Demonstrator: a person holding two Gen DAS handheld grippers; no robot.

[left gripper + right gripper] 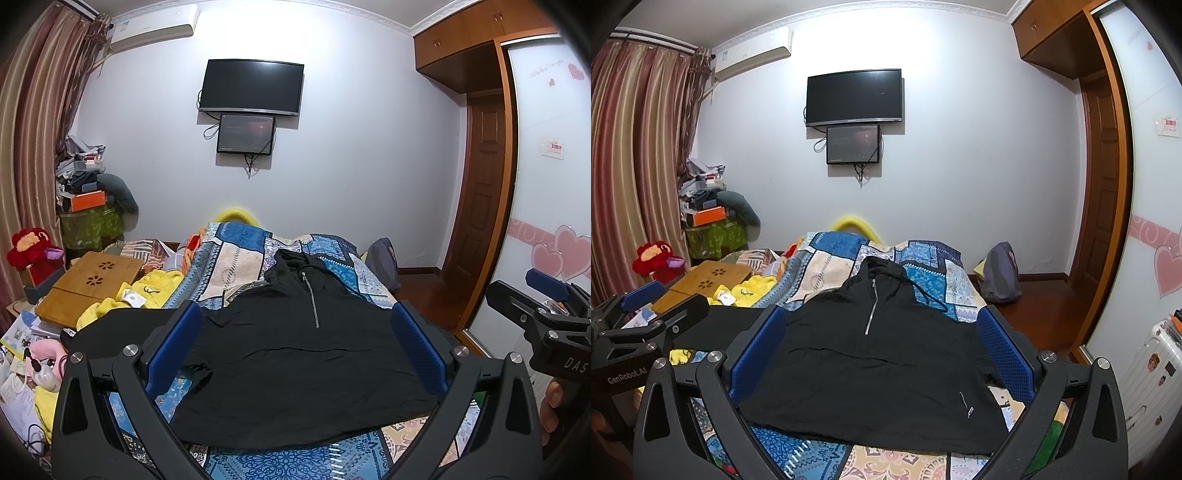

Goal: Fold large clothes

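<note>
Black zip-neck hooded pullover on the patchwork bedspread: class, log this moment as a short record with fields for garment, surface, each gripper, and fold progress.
garment: black zip-neck hooded pullover, lying flat, hood at the far end
surface: blue patchwork bedspread
left gripper: open, holding nothing
right gripper: open, holding nothing
fold progress: body spread out; no fold visible

A bed (236, 254) covered by a blue patchwork quilt (923, 280) is carrying a black hoodie (295, 354), which is lying flat with its hood toward the far wall and its zip facing up. On the bed's left side a yellow garment (155, 291) is lying bunched, touching a wooden lap desk (92, 284)
</note>
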